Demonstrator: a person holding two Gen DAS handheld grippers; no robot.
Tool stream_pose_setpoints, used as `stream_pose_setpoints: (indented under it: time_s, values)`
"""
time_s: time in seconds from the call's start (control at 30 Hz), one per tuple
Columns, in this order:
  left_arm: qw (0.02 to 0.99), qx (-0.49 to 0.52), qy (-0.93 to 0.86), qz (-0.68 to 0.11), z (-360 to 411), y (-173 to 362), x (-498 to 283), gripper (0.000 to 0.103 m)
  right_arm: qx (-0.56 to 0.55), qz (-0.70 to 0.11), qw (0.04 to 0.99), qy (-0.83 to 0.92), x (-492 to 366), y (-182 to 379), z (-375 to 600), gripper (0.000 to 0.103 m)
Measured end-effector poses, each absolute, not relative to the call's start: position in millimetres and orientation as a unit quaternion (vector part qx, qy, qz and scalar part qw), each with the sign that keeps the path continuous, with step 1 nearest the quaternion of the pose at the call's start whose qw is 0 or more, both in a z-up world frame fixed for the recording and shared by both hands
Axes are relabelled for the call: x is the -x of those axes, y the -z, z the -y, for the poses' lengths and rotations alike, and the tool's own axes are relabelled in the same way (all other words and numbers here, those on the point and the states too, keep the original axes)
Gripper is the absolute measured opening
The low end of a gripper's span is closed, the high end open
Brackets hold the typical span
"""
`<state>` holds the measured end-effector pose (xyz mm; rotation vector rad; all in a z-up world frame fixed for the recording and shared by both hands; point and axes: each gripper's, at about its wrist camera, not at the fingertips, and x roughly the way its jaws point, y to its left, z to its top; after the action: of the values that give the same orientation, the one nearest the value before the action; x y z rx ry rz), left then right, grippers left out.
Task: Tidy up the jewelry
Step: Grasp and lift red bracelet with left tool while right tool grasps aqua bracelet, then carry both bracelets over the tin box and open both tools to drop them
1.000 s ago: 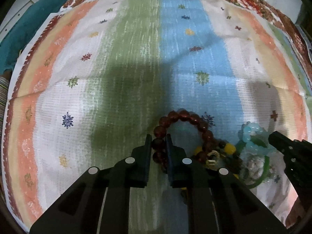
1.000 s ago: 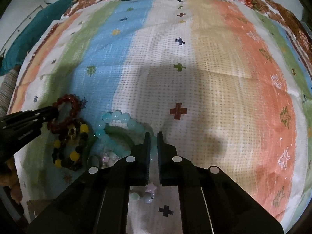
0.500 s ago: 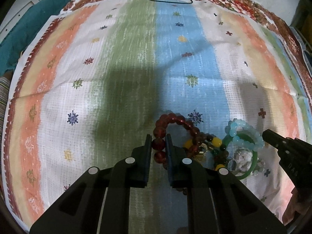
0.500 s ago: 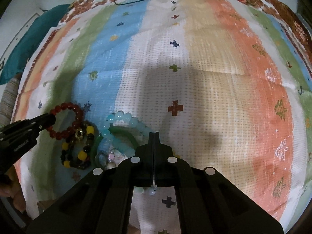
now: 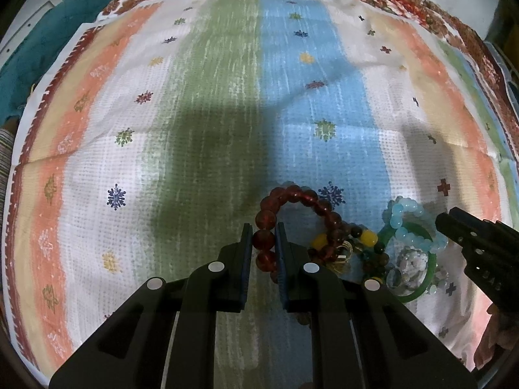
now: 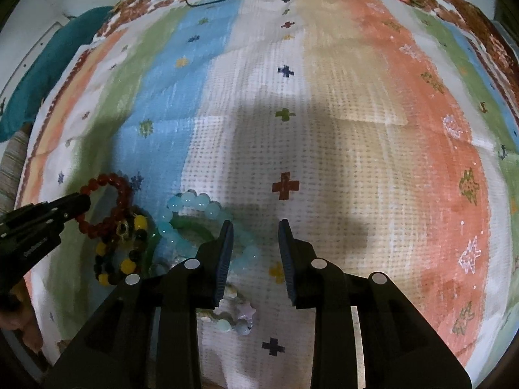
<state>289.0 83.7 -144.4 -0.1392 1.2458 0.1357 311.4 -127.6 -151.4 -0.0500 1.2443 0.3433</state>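
The left claw (image 5: 263, 238) is clamped on the dark red bead bracelet (image 5: 292, 196), one bead pinched between its fingers, the loop arching ahead and to its right over the striped cloth (image 5: 207, 103). Just right of it lies a heap: a black-and-yellow bead bracelet (image 5: 366, 238), a green bangle (image 5: 428, 275) and a pale blue bead bracelet (image 5: 405, 214), apparently tangled together. The right claw (image 6: 256, 243) stands open and holds nothing, its left finger over the pale blue beads.

Red bead bracelet (image 5: 293, 207) glossy, glassy; green bangle (image 5: 425, 278) smooth, shiny; striped cloth (image 5: 207, 103) matt, waffle-woven; gripper fingers (image 6: 223, 253) matt black plastic.
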Motion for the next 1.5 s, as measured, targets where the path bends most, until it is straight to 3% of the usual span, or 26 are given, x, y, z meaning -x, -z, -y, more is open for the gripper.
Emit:
stream_pose_setpoints:
  time_s: [0.43,0.5,0.57,1.5]
  values:
    - [0.805,0.055,-0.056,-0.588,-78.1,154.6,-294.3,0.013,0.065,-0.576,0.799,-0.162,-310.2,164.5,113.9,0.033]
    - [0.805,0.054,-0.055,-0.589,-76.7,154.7,-294.5,0.013,0.064,-0.574,0.800,-0.159,-310.6,164.8,116.4,0.027]
    - [0.805,0.053,-0.054,-0.588,-76.3,154.1,-294.2,0.013,0.064,-0.573,0.802,-0.156,-311.2,164.2,119.3,0.012]
    - [0.845,0.073,0.000,-0.530,-44.5,67.9,-244.7,0.013,0.023,-0.502,0.841,-0.201,-250.0,69.3,140.0,0.012]
